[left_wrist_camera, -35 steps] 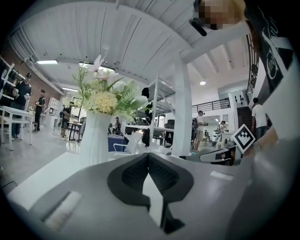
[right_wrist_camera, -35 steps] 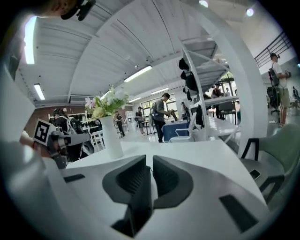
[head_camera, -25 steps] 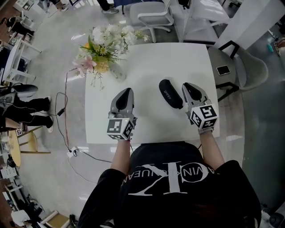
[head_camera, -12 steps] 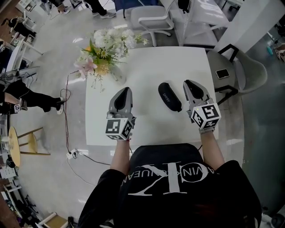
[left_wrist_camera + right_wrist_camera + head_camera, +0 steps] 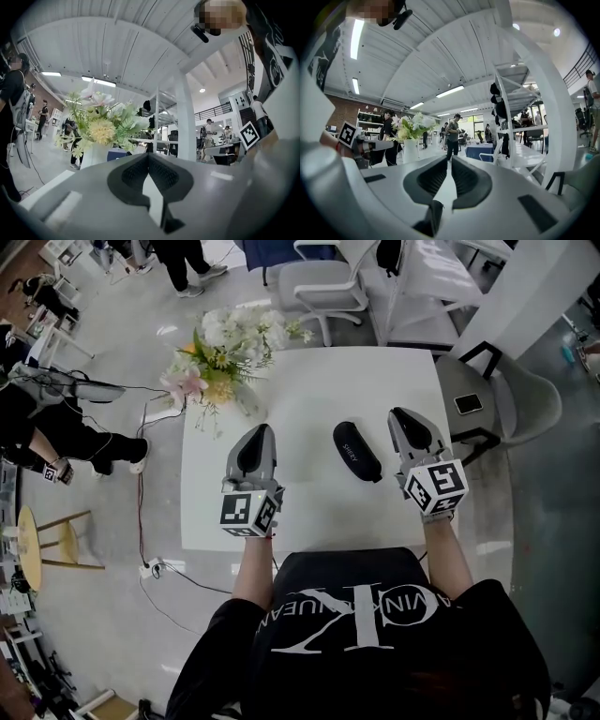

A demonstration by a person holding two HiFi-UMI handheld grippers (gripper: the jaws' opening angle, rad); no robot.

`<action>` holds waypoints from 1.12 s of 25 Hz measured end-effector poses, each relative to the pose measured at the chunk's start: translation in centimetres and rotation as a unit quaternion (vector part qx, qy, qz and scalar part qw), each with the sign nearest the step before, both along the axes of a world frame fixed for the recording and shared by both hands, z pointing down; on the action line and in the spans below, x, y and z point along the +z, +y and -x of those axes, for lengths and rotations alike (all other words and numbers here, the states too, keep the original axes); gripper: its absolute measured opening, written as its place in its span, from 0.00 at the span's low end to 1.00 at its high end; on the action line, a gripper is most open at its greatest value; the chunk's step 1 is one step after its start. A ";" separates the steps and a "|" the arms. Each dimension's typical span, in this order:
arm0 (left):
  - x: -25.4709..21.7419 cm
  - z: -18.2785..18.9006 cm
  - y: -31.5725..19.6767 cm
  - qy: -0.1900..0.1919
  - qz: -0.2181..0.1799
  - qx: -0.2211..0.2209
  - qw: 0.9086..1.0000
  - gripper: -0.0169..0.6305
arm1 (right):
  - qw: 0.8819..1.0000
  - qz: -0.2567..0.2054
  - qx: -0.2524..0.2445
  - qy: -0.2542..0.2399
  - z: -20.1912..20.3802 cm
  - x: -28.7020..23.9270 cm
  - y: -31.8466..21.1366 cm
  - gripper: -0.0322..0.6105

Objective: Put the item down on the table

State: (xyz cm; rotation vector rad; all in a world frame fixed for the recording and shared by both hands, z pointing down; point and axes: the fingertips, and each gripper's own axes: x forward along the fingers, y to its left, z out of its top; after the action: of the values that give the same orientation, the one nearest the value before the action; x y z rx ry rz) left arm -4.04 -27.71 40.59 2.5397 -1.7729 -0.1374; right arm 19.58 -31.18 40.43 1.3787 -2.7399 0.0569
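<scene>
The black oblong case [image 5: 357,451] lies on the white square table [image 5: 309,512], nine o'clock from our right gripper [image 5: 398,415]. Both that and our left gripper [image 5: 263,429] are pressed together, empty; we should withdraw without nudging the case.

worktop [image 5: 309,381]: white, smooth, matt
case [image 5: 357,452]: black, smooth, faint sheen
left gripper [image 5: 260,430] and right gripper [image 5: 398,413]: grey plastic shells, matt
pads [image 5: 136,173]: black, finely ribbed, rubber-like
floor [image 5: 112,362]: pale, polished, glossy with soft reflections
</scene>
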 end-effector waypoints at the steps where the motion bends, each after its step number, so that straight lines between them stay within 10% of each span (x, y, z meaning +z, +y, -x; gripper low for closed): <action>1: -0.2 0.0 0.0 0.001 -0.002 -0.001 1.000 0.05 | 1.000 -0.003 -0.001 -0.001 0.0 -0.2 0.0 0.11; 28: -4.2 -0.2 -1.1 -0.002 -0.052 -0.010 0.999 0.05 | 0.998 -0.055 -0.011 -0.017 0.3 -4.4 -1.2 0.11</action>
State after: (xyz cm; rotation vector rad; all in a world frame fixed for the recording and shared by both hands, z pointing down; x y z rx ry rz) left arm -3.85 -28.77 36.43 2.5941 -1.8396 -0.2302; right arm 19.27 -32.35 36.06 1.3855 -2.8238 -0.0739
